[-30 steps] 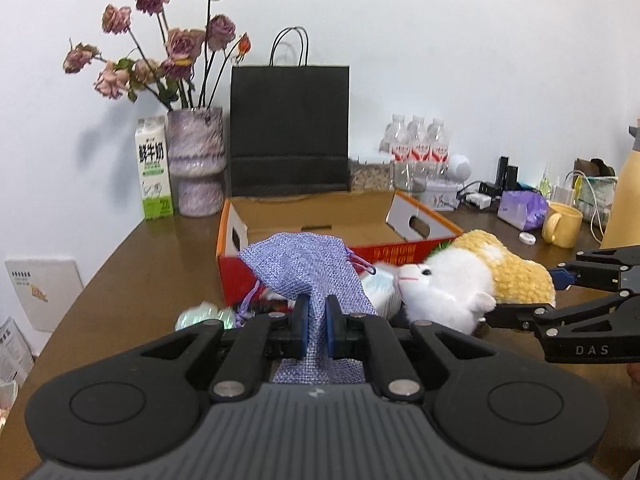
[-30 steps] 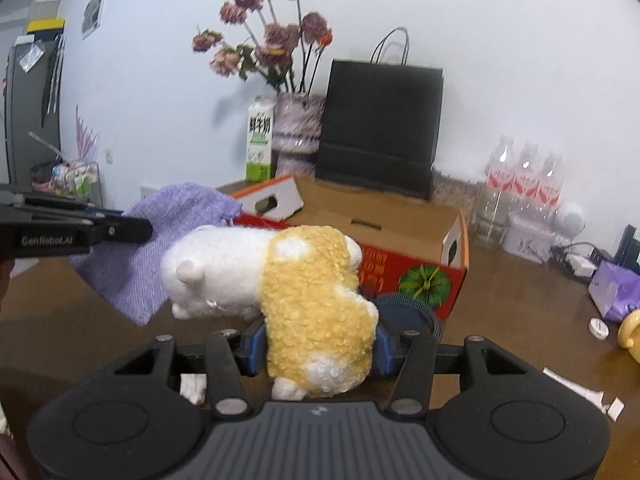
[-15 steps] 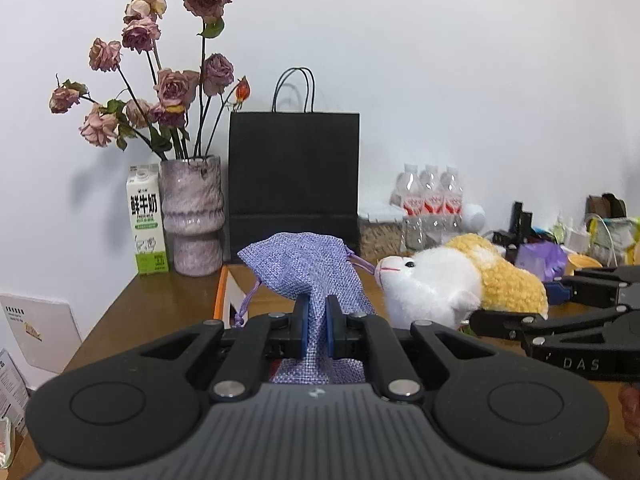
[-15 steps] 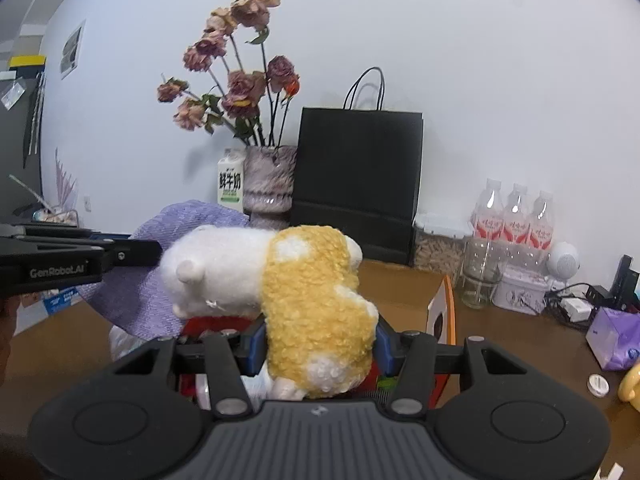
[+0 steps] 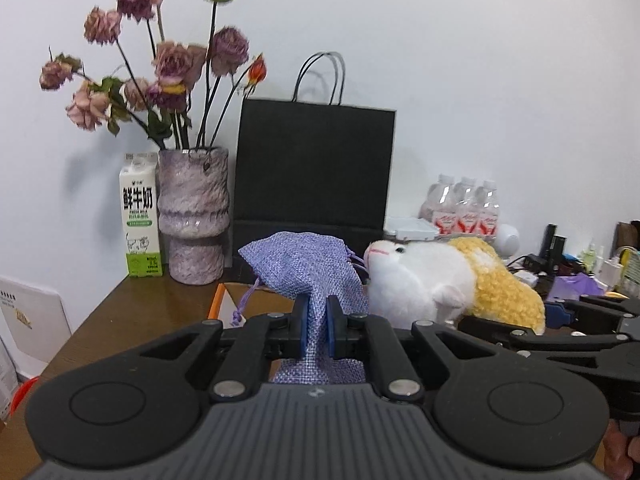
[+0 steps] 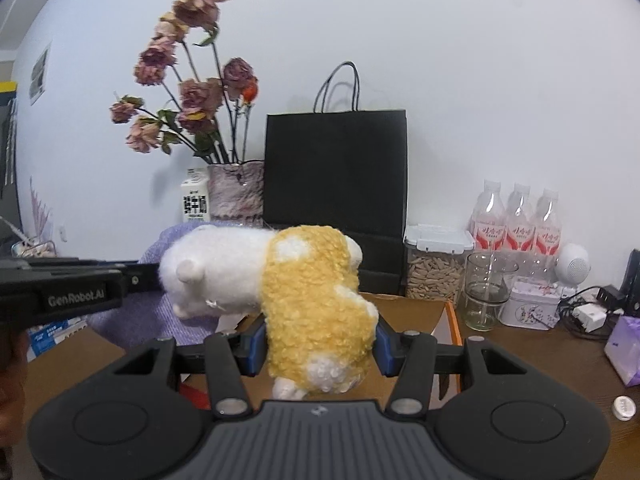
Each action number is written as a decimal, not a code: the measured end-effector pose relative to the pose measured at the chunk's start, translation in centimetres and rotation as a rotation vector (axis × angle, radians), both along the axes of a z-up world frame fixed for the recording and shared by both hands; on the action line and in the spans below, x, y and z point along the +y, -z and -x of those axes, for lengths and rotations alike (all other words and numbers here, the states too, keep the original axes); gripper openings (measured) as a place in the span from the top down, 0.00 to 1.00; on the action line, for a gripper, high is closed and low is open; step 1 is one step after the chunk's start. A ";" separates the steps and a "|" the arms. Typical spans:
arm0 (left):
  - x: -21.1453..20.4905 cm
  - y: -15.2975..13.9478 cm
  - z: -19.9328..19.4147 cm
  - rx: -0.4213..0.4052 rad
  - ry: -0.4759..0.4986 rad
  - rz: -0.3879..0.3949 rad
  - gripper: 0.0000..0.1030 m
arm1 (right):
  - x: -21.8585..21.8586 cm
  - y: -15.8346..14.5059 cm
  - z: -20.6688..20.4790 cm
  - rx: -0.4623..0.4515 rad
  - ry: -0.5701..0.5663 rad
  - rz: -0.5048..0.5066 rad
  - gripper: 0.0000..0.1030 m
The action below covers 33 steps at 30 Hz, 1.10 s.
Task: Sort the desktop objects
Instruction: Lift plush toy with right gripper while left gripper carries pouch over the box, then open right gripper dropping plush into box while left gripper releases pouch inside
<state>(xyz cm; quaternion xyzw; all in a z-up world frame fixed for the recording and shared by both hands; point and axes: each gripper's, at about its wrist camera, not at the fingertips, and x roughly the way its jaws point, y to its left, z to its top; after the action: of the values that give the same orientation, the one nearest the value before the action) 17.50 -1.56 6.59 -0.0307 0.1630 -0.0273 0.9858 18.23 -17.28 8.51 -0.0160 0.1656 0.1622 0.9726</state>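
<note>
Up above the brown desk (image 5: 120, 312), the purple drawstring pouch (image 5: 308, 268) hangs pinched tight between the left gripper (image 5: 318, 326) pads, with the white-and-yellow plush sheep (image 6: 304, 292) right beside it, squeezed around its yellow middle by the right gripper (image 6: 320, 344). Both sit over the orange cardboard box (image 6: 450, 320). Behind: black paper bag (image 5: 316, 168), vase of dried roses (image 5: 194, 212), milk carton (image 5: 140, 220), water bottles (image 6: 520, 220).

Past the tool: black bag (image 5: 314, 168) dead ahead, vase (image 5: 194, 216) and milk carton (image 5: 140, 220) left, bottles (image 6: 518, 220) right.
</note>
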 end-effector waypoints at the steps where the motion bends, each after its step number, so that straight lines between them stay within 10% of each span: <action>1: 0.1 0.3 -0.7 0.011 -0.004 0.006 0.90 | 0.0 0.3 -0.4 0.008 0.002 -0.008 0.51; 25: 0.7 8.1 -9.1 0.280 -0.048 -0.049 0.87 | -1.2 7.3 -9.5 0.214 0.146 0.065 0.50; 29: 0.4 8.2 -8.8 0.262 -0.080 -0.088 0.50 | -1.3 7.3 -9.4 0.216 0.163 0.048 0.42; 33: 0.1 7.7 -8.3 0.219 -0.079 -0.089 0.00 | -2.0 6.8 -9.3 0.215 0.175 0.000 0.05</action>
<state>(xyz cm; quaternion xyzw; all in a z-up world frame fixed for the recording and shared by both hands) 25.78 -1.43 -1.08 0.0039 0.2692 0.0222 0.9628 27.53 -19.23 1.75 0.0162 0.2694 0.0775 0.9598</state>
